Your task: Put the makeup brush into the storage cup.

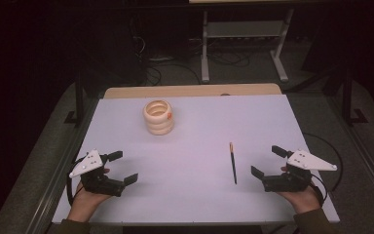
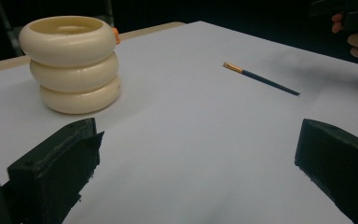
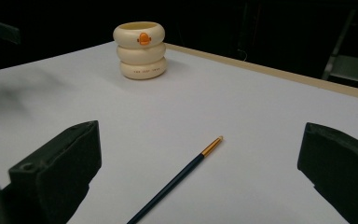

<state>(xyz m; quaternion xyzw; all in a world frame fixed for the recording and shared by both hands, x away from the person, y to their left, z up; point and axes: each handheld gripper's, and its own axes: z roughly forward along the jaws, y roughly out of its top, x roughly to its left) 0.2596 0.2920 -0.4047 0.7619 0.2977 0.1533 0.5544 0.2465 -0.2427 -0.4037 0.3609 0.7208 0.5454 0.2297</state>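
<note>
Dark-blue thin pencil with gold end (image 3: 177, 178) near right gripper (image 1: 269, 163): light, stiff, rolls; pinch mid-shaft. Both grippers' fingers wide, empty; left gripper (image 1: 123, 167) apart.

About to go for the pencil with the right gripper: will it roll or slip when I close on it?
The pencil lies flat on the smooth white table and looks thin and round, so a nudge would probably roll it. It seems stiff and light. Lying so low, it may slip from the right gripper unless its open jaws reach the tabletop.
</note>
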